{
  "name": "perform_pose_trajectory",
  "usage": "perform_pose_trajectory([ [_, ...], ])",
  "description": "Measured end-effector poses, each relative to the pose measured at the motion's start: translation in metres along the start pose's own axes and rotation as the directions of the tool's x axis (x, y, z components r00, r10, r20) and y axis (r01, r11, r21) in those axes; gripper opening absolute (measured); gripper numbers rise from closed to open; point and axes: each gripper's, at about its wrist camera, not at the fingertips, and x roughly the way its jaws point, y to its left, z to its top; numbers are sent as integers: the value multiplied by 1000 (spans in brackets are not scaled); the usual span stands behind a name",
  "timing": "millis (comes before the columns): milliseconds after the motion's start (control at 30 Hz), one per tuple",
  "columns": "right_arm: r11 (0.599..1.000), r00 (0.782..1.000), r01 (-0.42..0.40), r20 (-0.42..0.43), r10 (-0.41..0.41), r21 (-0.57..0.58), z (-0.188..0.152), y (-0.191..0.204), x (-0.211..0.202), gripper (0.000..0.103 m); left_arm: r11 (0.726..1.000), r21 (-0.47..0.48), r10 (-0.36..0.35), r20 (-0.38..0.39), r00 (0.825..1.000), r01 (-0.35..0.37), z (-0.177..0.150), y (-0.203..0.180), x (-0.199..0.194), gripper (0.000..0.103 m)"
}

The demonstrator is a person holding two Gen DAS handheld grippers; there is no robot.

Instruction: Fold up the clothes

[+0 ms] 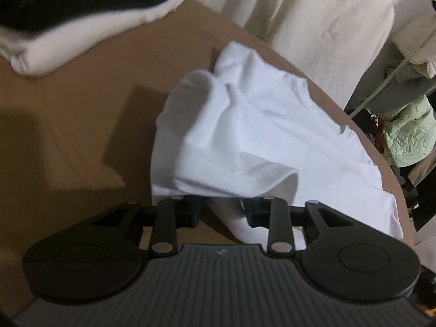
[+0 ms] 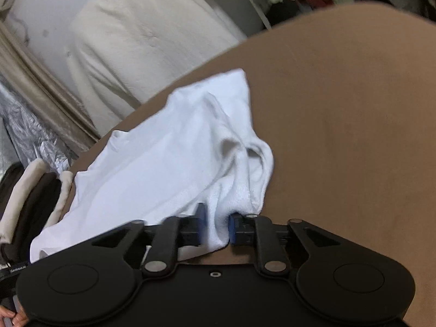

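I've got the white shirt [image 1: 245, 136] bunched mid-frame on the brown counter [image 1: 81, 125], fold just starting. Left gripper [image 1: 220, 212] clenched on a hem w/ cloth draped over it; right gripper [image 2: 215, 226] pinching a fold btwn its blue pads [image 2: 202, 218]. Next, I reckon: lift both, spread it flat before folding. Folded pile [image 1: 81, 27] upper left. No containers visible.

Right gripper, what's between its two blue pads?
A bunched fold of the white shirt fills the gap in the right gripper, seen in the right wrist view.
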Motion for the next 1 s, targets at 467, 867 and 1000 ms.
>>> perform_pose_trajectory([
  [467, 953, 987, 109, 141, -70, -284, 0, 39, -19, 5, 969, 234, 55, 89, 995, -75, 1, -45, -12, 8],
  [867, 921, 970, 188, 211, -120, -342, -9, 66, -67, 4, 942, 299, 112, 155, 982, -155, -4, -61, -58, 6],
  [1000, 939, 978, 180, 153, -140, -293, -21, 57, -83, 4, 947, 297, 80, 144, 986, -121, -5, -53, -89, 6],
])
